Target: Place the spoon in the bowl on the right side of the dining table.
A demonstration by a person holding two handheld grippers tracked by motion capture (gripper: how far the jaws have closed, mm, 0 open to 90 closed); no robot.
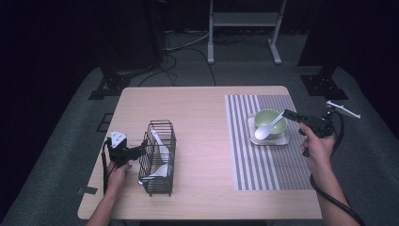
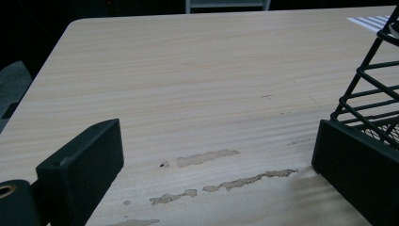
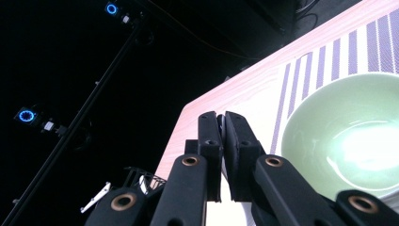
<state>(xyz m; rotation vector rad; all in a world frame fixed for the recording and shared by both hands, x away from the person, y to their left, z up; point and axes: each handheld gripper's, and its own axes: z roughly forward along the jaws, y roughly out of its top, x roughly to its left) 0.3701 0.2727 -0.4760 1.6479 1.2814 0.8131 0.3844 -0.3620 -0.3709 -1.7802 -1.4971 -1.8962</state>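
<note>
**White spoon held over the green bowl**

Over the pale green bowl (image 1: 270, 121), the right hand-held gripper (image 1: 288, 114) is clamping a glossy white spoon (image 1: 266, 128) by its handle, scoop hanging low over the rim. Bowl is sitting on a square saucer (image 1: 282, 140) on a striped mat (image 1: 244, 155). Beside the wire basket (image 1: 159, 157) on the desk (image 1: 197, 108), the left hand-held gripper (image 1: 139, 151) is standing wide, gripping nothing. No writing is readable.

A dark room surrounds a light wooden table (image 1: 188, 108) at frame centre. Grey carpet (image 1: 66, 155) covers the floor. A white metal stand (image 1: 244, 28) occupies top centre, cables (image 1: 188, 47) trailing beside it.
</note>
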